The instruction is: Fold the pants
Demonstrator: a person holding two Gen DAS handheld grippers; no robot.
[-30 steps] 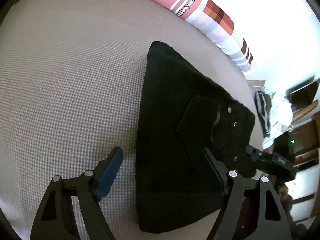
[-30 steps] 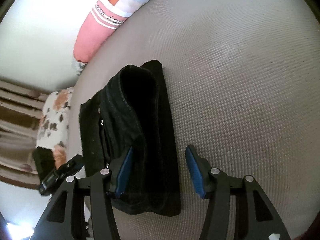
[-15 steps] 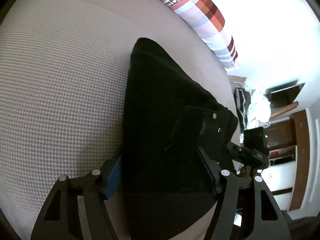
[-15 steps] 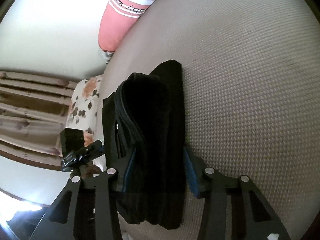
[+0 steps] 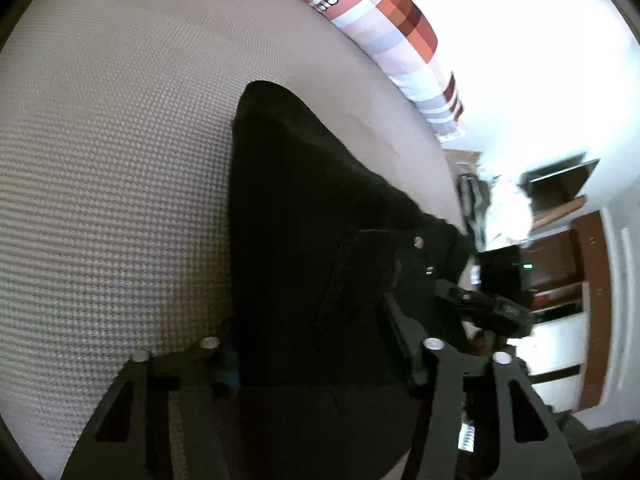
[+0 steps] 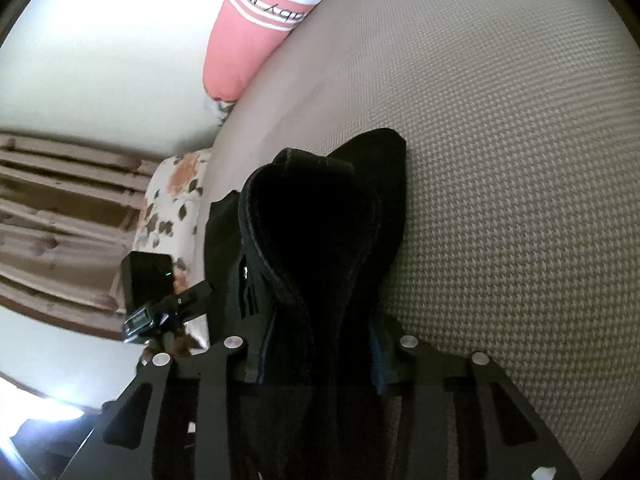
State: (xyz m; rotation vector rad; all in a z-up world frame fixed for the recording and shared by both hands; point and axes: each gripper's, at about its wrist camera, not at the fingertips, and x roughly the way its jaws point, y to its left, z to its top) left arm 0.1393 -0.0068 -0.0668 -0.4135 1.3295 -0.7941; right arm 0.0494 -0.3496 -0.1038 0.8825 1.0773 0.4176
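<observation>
Left tool (image 5: 316,352) clamped on near edge of black pants (image 5: 304,216), folded on the beige bed (image 5: 120,160). Right tool (image 6: 320,344) clamped on the same bundle. Pink striped pillow (image 6: 256,32) lies beyond; floral cushion (image 6: 172,204) at bed's left edge.

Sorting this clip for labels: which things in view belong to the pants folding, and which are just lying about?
In the job:
black pants, folded into a bundle
left claw, shut on the bundle
right claw, shut on the bundle

Lying about:
pink striped pillow
floral cushion
wooden shelves
</observation>
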